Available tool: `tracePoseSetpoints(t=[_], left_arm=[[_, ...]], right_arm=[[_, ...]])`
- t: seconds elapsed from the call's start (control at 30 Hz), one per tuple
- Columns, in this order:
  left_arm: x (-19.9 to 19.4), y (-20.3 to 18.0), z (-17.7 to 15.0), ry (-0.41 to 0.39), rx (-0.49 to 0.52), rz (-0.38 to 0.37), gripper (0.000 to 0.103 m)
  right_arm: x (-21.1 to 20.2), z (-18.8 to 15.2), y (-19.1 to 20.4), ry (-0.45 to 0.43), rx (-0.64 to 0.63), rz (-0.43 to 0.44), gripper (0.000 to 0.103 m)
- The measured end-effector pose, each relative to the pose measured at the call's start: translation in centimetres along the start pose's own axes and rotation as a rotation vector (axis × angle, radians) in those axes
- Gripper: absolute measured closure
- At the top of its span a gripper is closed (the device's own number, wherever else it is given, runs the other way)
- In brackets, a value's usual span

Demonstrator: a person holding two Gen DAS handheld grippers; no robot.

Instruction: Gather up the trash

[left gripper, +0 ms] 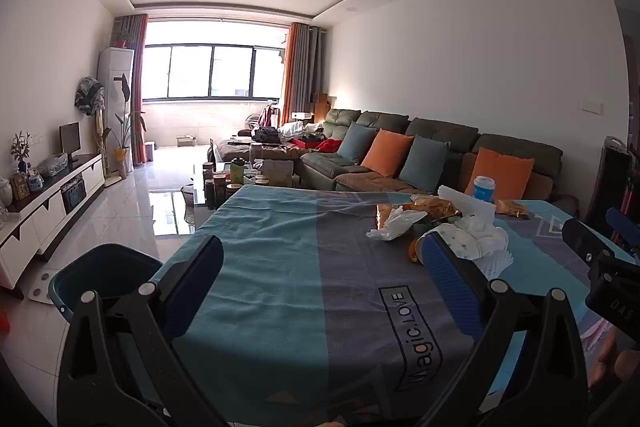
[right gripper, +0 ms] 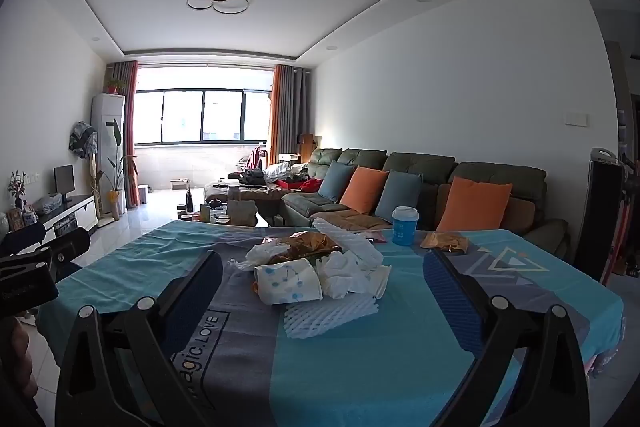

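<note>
Although nothing has yet been picked up, the trash sits in one loose heap on the table's blue and grey cloth [right gripper: 360, 367], a little toward the sofa side and straight ahead of the right gripper [right gripper: 322, 301], whose jaws stand wide apart with nothing between them; the left gripper [left gripper: 324, 277] is likewise fully spread and empty, aimed at bare cloth with the heap off to its right. Nearest in the heap lies a white foam fruit net [right gripper: 330, 315], flat on the cloth in front of a paper cup [right gripper: 288, 283] tipped on its side, and crumpled white tissues [right gripper: 346, 273] bunch against the cup with a gold foil wrapper [right gripper: 310, 245] behind them. A second gold wrapper [right gripper: 446, 242] lies apart near an upright blue cup [right gripper: 405, 225], and whether that cup counts as trash I cannot tell. All of it looks very light and yielding: the net should squash and spring back, the tissues will compress to almost nothing, the foil is likely slick and crackly, and the paper cup would buckle if squeezed hard across its wall. I would pinch the net at its near edge or the tissues at their thickest bunch, and take the cup by its rim. A dark bin [left gripper: 100, 279] stands on the floor beside the table's left edge, probably the destination
</note>
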State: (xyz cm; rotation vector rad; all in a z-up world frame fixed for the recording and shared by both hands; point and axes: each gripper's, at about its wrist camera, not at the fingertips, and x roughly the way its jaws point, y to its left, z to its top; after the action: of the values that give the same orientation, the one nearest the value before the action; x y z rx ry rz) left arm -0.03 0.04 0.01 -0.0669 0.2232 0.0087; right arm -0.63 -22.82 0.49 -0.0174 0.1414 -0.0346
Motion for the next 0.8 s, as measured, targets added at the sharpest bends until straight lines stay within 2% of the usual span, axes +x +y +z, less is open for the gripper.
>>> tracePoseSetpoints(t=[0.37,0.8], left_arm=[[0.50,-0.20,-0.09,0.013,0.009,0.010,0.005],[-0.02,0.21,0.22,0.005,-0.001,-0.013,0.005]], right_arm=[[-0.26,-0.05,-0.06,-0.002,0.001,0.000,0.006],[-0.14,0.35,-0.10,-0.004,0.002,-0.001,0.006]])
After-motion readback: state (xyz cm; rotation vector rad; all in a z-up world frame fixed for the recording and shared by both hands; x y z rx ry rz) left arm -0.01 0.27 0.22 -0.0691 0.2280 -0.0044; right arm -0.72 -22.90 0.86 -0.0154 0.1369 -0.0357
